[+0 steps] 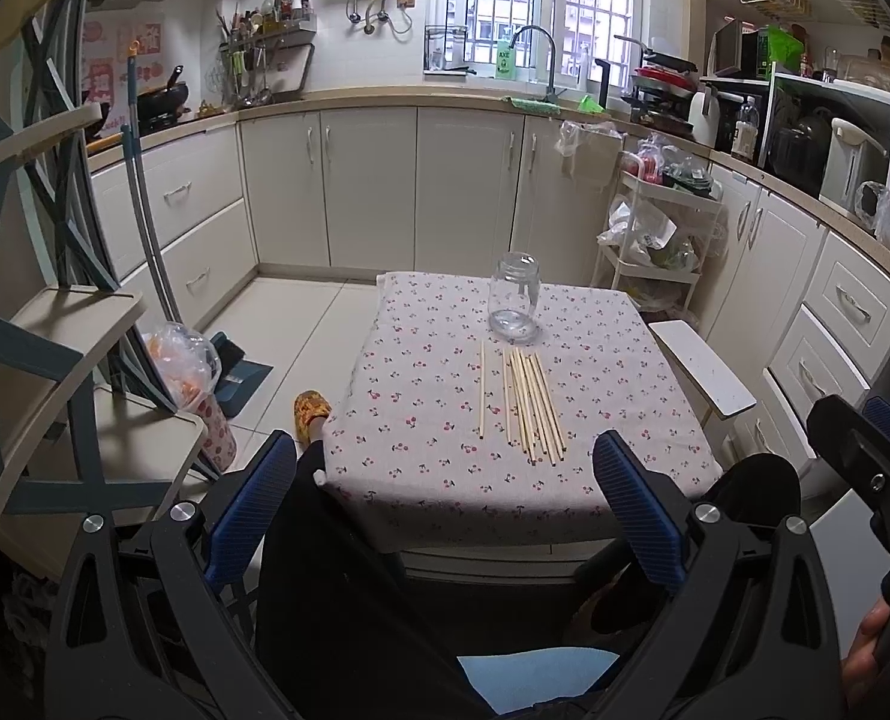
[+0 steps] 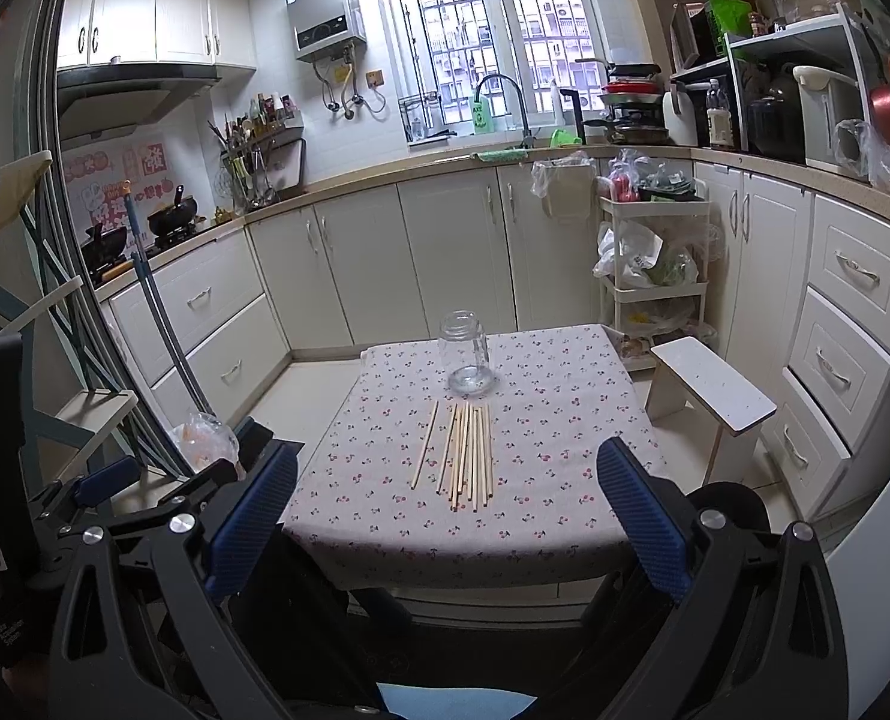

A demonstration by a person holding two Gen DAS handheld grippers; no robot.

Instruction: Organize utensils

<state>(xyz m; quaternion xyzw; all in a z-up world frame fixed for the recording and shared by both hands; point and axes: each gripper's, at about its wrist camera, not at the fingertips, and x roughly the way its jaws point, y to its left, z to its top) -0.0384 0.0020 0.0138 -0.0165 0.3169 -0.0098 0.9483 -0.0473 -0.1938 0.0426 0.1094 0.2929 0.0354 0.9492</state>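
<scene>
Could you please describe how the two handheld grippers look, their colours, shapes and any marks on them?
Both look alike. The left gripper and the right gripper have black, angular plastic frames with triangular cut-outs and round silver bolts. Their fingers carry long blue pads with a ribbed texture. A black casing beside the left gripper bears small white lettering, too small to read.

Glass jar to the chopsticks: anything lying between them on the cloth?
Nothing. In the right wrist view only bare cherry-print tablecloth separates the glass jar from the far tips of the chopsticks; the left wrist view agrees.
</scene>
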